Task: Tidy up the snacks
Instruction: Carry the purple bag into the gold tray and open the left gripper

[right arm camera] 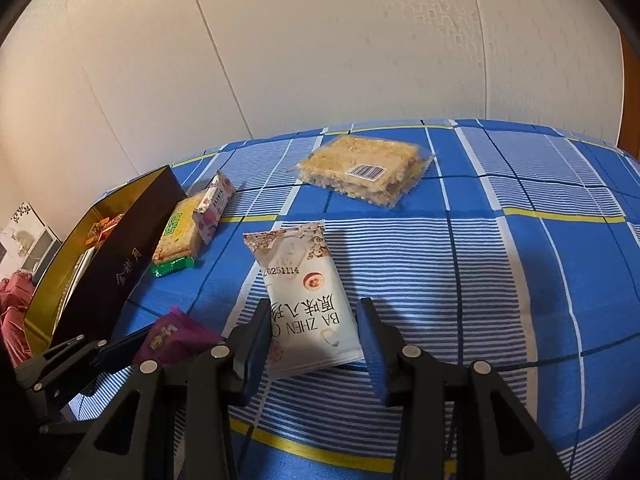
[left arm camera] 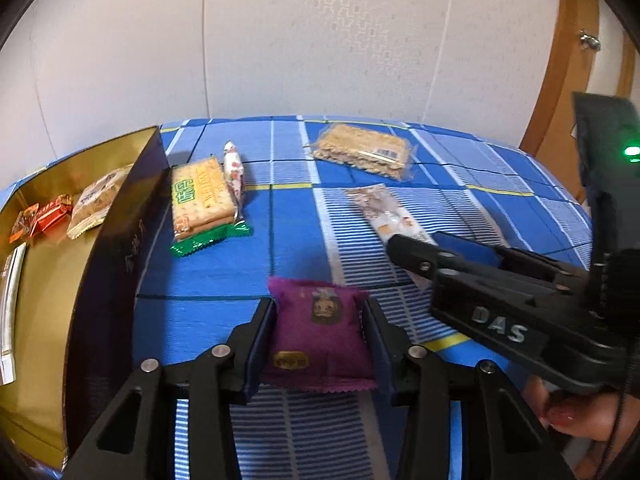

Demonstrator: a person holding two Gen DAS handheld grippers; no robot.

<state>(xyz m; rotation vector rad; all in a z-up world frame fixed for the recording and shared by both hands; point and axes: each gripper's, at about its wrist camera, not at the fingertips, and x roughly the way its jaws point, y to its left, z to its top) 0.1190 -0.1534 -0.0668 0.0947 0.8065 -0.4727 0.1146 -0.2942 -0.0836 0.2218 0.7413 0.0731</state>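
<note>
A purple snack packet [left arm camera: 320,340] lies on the blue checked cloth between the fingers of my left gripper [left arm camera: 320,312]; both pads touch its sides. It also shows in the right wrist view [right arm camera: 176,338]. My right gripper [right arm camera: 314,320] is open around a white "BA ZHEN" packet [right arm camera: 304,300], which lies flat with a gap on its right side. In the left wrist view, the right gripper [left arm camera: 416,248] sits over that packet [left arm camera: 384,212]. A dark box with a gold inside [left arm camera: 120,248] stands at the left and holds several snacks.
A cracker pack with a green wrapper [left arm camera: 200,204] and a small floral packet [left arm camera: 234,174] lie beside the box. A clear bag of puffed rice cakes [right arm camera: 364,170] lies at the back. A wall runs behind the table; a wooden door frame [left arm camera: 560,80] is at the right.
</note>
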